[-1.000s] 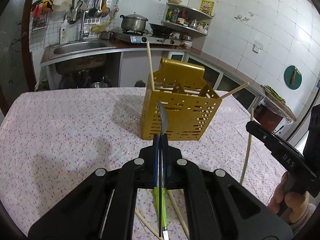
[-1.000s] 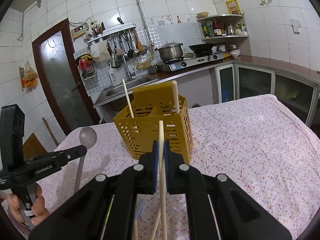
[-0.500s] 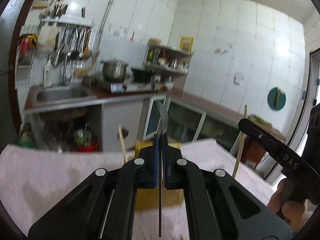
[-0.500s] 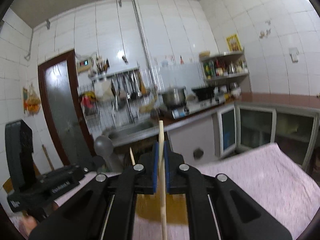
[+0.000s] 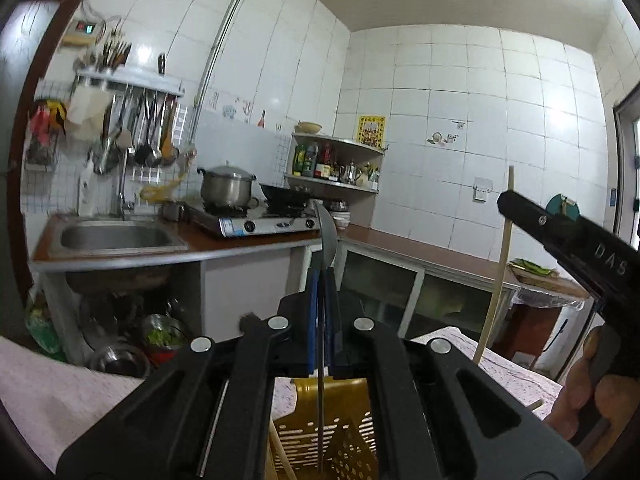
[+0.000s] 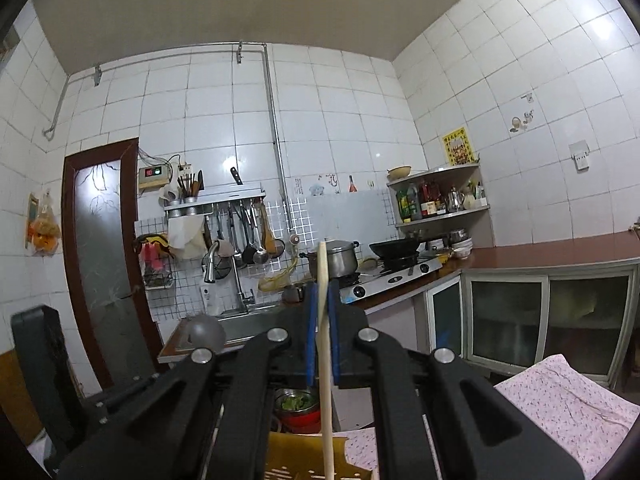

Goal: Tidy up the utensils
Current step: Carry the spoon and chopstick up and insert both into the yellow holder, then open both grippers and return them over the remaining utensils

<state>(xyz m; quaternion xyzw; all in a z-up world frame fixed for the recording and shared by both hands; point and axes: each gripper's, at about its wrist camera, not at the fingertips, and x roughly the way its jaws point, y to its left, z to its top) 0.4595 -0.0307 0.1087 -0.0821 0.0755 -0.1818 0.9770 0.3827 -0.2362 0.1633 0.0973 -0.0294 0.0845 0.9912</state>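
While both tools point level at the kitchen wall, my left gripper (image 5: 321, 276) is clamped on a metal spoon (image 5: 325, 236), bowl up, its handle hanging over the yellow utensil basket (image 5: 320, 436) on the floral tablecloth (image 5: 512, 364). My right gripper (image 6: 322, 292) pinches a wooden chopstick (image 6: 325, 340) upright above the same basket.

Both grippers have risen and tipped up toward level. The left gripper (image 5: 322, 276), with its spoon (image 5: 326, 236), now sits above the yellow basket (image 5: 320, 432), which has dropped to the bottom edge of both views. The right gripper (image 6: 321, 304) has lifted its chopstick (image 6: 325, 344) clear above the basket too.
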